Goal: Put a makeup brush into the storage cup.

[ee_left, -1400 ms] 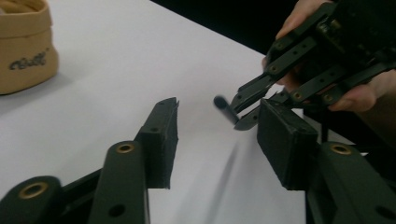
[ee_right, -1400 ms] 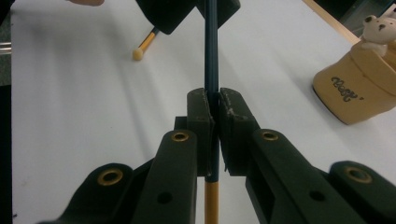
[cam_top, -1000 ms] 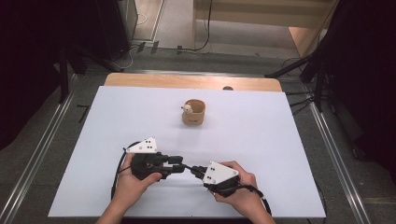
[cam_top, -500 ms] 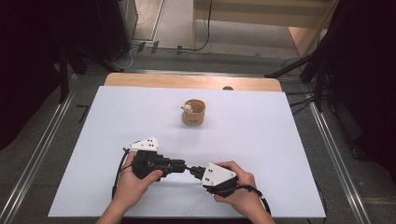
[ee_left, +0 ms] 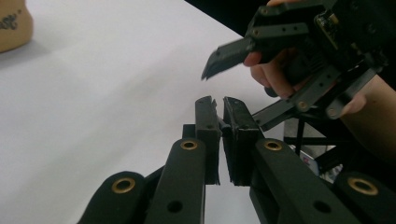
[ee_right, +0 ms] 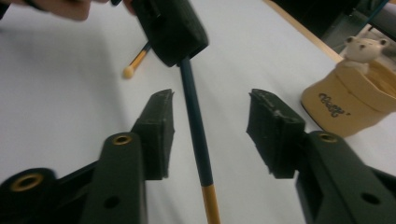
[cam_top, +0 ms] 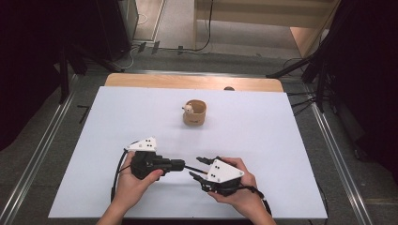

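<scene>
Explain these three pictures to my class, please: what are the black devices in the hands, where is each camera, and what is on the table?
No robot here: a person holds a hand-operated two-jaw gripper in each hand. The high view looks down on a white table from above the person's side. The other two cameras ride on the grippers and look along their black jaws.

The left gripper is shut on a thin dark pencil with a yellow end. In the right gripper view that pencil runs between the jaws of the right gripper, which have just been opening and stand apart from it, so it looks like a handover from right to left.

Farther back on the table stands a tan cup with a small bear figure at its rim. It is untouched.
</scene>
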`<state>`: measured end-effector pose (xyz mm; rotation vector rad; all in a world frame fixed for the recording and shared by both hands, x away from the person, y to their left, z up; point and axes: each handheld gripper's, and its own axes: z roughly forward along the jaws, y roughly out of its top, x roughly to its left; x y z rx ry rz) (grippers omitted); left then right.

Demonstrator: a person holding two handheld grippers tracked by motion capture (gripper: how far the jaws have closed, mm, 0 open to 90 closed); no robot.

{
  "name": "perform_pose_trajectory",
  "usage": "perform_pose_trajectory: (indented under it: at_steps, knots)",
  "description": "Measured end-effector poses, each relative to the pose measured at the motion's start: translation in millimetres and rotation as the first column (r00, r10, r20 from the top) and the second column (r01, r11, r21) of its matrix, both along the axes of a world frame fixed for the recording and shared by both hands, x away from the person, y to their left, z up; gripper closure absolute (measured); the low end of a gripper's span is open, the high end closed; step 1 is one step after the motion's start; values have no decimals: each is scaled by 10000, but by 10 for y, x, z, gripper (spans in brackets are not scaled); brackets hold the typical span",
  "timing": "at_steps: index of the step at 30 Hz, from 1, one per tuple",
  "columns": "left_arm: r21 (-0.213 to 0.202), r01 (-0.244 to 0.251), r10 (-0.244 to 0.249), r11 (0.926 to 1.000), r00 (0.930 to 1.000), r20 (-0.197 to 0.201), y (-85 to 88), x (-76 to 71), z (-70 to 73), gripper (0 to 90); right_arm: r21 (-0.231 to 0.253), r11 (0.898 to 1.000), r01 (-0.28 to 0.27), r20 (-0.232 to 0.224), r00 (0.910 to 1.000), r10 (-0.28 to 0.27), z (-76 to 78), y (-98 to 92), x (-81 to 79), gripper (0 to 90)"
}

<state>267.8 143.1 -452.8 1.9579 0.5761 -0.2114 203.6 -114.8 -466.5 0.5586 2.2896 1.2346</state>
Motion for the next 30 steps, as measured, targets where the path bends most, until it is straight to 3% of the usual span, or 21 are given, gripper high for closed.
perform_pose_trajectory:
  at_steps: [3,4,5,6,11,13,14,18,19,21,23,28,30]
  knots:
    - [-83,-329,331,9994,9991,258,31,-7,18,864,479,9983,328,-122,9994,-322,25,-30,-2,430]
    - [-106,-431,435,9990,9984,368,40,-10,27,864,982,9925,724,-482,9965,-679,47,-46,-7,406]
    - [-90,-533,537,9985,9972,524,52,-13,35,864,982,9925,724,-482,9965,-679,47,-46,-7,406]
    - [-148,-686,694,9975,9954,655,62,-20,43,864,1291,9882,828,-587,9954,-757,50,-58,-2,392]
    - [-601,-1387,1448,9885,9828,1143,129,-41,76,864,2492,9509,1836,-1541,9769,-1483,54,-90,14,261]
    - [-874,-1674,1780,9820,9750,1326,157,-52,88,864,2908,9221,2552,-1976,9590,-2031,49,-81,-4,152]
    - [-948,-1760,1882,9798,9720,1405,166,-56,93,865,3049,9034,3014,-2340,9432,-2357,41,-62,-8,104]
    - [-1440,-2055,2283,9680,9596,1647,212,-71,112,864,3530,8567,3760,-3013,9126,-2764,-10,-2,-44,31]
    - [-1534,-2103,2357,9655,9565,1722,222,-75,116,864,3646,8388,4044,-3066,9027,-3020,-20,12,-61,31]
    - [-1722,-2148,2452,9614,9525,1807,235,-81,121,864,3944,8093,4352,-3212,8905,-3223,-41,21,-77,19]
    - [-1878,-2187,2534,9575,9492,1866,239,-89,120,865,4193,7873,4521,-3519,8803,-3181,-55,27,-73,0]
    - [-2194,-2014,2503,9546,9418,2246,208,-127,116,864,4837,7255,4896,-4285,8552,-2915,-68,22,-76,0]
    - [-2225,-2004,2523,9541,9382,2369,194,-140,118,864,5161,7044,4873,-4616,8510,-2505,-79,23,-69,0]
